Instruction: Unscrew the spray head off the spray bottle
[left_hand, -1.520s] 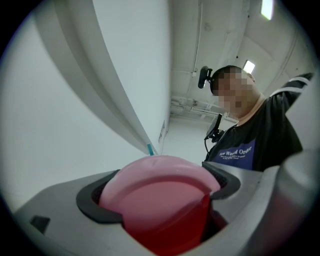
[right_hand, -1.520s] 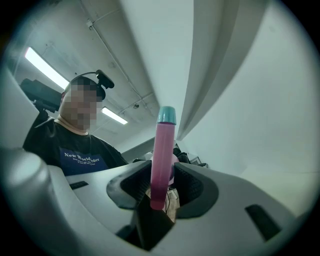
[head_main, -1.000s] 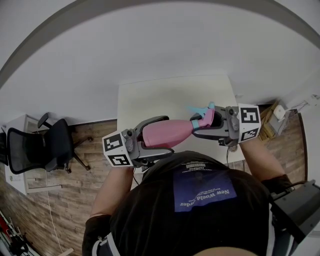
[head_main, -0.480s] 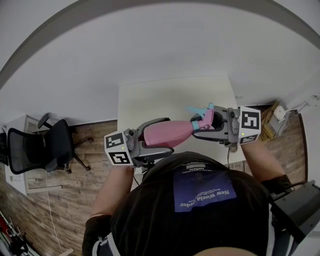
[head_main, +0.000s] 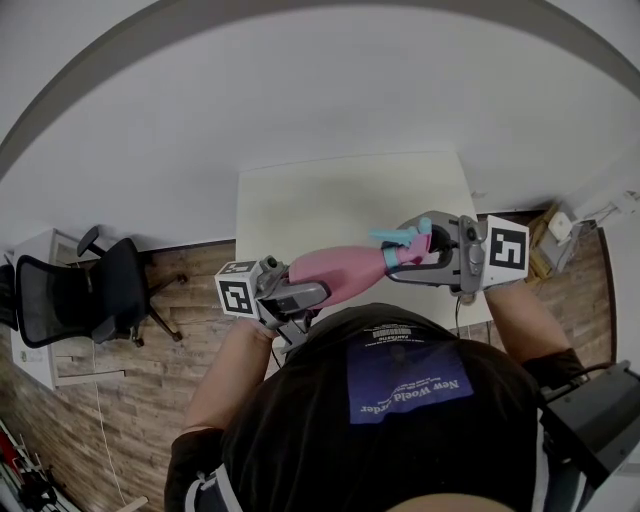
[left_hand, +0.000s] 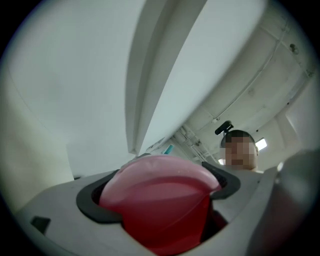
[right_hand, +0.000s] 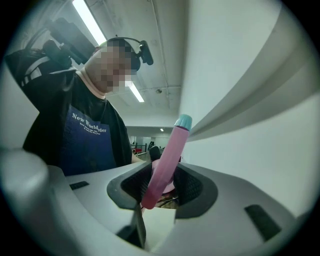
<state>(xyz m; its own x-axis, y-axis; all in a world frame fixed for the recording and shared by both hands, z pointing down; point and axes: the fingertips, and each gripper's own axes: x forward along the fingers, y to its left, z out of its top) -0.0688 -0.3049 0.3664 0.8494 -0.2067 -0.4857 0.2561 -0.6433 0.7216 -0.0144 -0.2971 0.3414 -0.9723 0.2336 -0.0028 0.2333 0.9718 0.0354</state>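
Tilted up, left gripper (head_main: 308, 291) grips spray bottle (head_main: 340, 268); level right gripper (head_main: 409, 250) grips spray head (head_main: 397, 240).

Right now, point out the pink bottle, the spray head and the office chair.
pink bottle (head_main: 340, 268), head view, middle of its body.
spray head (head_main: 414, 250), head view, pink part just past the teal collar.
office chair (head_main: 55, 305), head view, mesh backrest.
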